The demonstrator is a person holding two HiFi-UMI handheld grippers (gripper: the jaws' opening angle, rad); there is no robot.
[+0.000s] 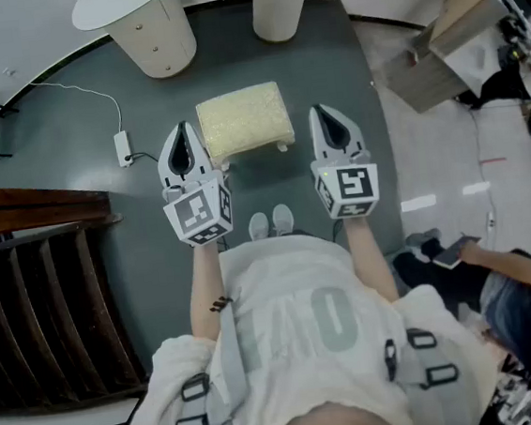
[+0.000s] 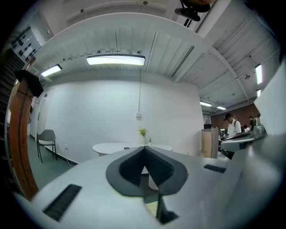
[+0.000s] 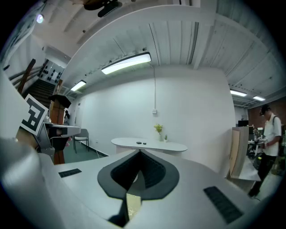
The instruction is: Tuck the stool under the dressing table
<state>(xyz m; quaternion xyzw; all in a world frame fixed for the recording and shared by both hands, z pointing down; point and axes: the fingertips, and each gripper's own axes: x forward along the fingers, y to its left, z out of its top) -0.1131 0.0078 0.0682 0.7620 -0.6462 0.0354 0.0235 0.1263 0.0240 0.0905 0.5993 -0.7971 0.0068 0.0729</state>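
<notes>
Head view: the stool, with a cream fluffy cushion, stands on the grey floor towards its far edge, just short of the dressing table and not under it. The left gripper and right gripper flank the stool's near corners, both pointing at the table. A power strip lies near the floor's left edge.

Left gripper view: the jaws are pressed together with nothing between them. The white dressing table lies straight ahead, with a small plant on its far edge.

Right gripper view: these jaws also meet, empty. The dressing table stands ahead and a person at the right.
</notes>
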